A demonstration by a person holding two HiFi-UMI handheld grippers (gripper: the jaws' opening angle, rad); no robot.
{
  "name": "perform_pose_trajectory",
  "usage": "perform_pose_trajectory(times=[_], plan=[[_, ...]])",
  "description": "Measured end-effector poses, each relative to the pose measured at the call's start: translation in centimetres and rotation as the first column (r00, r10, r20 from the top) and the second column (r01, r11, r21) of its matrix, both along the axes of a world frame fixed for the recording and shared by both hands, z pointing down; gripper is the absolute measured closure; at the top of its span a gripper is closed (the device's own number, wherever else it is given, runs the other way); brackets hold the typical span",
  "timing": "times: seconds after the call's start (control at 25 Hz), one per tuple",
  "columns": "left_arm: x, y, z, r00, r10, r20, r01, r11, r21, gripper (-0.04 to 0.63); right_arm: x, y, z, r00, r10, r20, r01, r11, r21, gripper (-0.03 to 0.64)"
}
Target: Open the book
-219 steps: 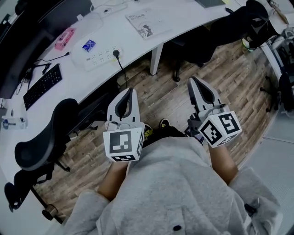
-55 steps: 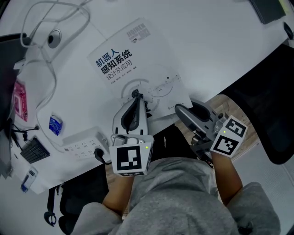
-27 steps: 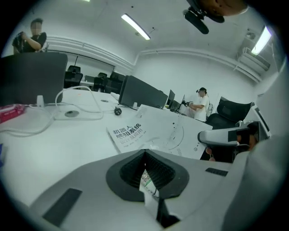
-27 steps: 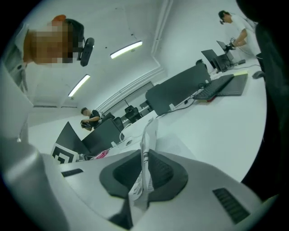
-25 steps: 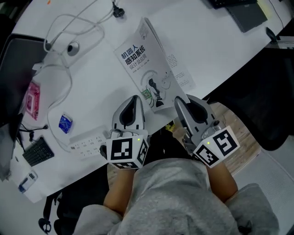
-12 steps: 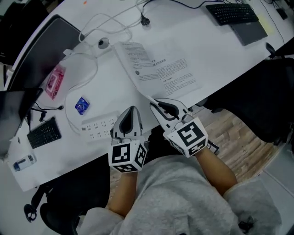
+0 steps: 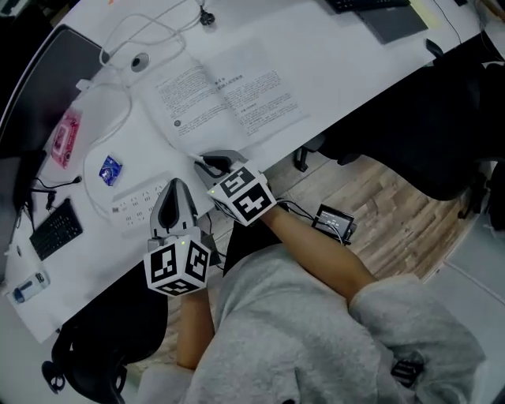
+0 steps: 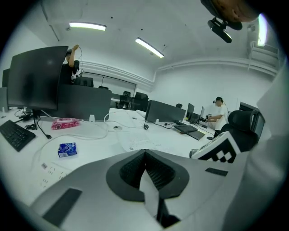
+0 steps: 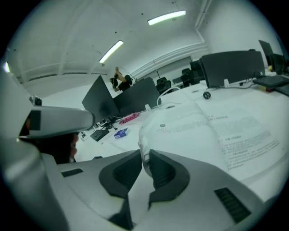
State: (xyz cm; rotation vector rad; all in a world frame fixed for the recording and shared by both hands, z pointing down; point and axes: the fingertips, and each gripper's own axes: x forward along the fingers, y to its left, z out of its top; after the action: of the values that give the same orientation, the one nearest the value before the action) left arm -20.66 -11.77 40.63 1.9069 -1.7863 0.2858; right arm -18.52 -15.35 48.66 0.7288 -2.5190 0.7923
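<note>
The book [image 7: 229, 96] lies open on the white desk [image 7: 339, 71], printed pages up. My right gripper [image 7: 205, 163] reaches across to the lower edge of the book's left leaf and is shut on it. In the right gripper view that leaf [image 9: 180, 124] curls up out of the pinched jaws of the right gripper [image 9: 145, 155], and the right-hand page [image 9: 244, 131] lies flat. My left gripper [image 7: 175, 199] hovers left of the book over the desk's near edge, shut and holding nothing. The left gripper view shows the left gripper [image 8: 144, 153] with its pads together.
A white power strip [image 7: 136, 208], a blue packet [image 7: 110, 170], a pink pack [image 7: 65, 136] and a looped white cable [image 7: 126, 95] lie left of the book. Keyboards sit at far left [image 7: 52, 230] and top right [image 7: 363, 5]. A black chair [image 7: 434, 118] stands right.
The right gripper has swung the book's cover over to the left, so the closed book now lies open. The left gripper has drawn back leftward, off the book.
</note>
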Motion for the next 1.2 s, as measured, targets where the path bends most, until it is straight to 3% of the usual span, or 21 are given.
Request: perform_pose_trajectory(times=[0.12, 0.44, 0.84, 1.2], plan=[[0.1, 0.2, 0.0, 1.0, -0.002, 0.003, 0.002, 1.0, -0.002, 0.586, -0.8, 0.9, 2.7, 0.999, -0.01, -0.04, 0.004, 0.989, -0.149, 0.496], [1.1, 0.4, -1.4, 1.0, 0.013, 0.014, -0.014, 1.0, 0.024, 0.586, -0.6, 2.3, 3.2, 0.998, -0.034, -0.054, 0.021, 0.971, -0.238, 0.469], [3.9, 1.7, -3.3, 0.999, 0.032, 0.044, -0.035, 0.997, 0.068, 0.586, 2.3, 4.2, 0.7, 0.999, -0.041, -0.016, 0.037, 0.975, -0.218, 0.465], [4.9, 4.6, -4.9, 0.997, 0.02, 0.076, -0.028, 0.994, 0.105, 0.586, 4.4, 6.7, -1.8, 0.998, -0.057, 0.031, 0.061, 0.989, -0.135, 0.465]])
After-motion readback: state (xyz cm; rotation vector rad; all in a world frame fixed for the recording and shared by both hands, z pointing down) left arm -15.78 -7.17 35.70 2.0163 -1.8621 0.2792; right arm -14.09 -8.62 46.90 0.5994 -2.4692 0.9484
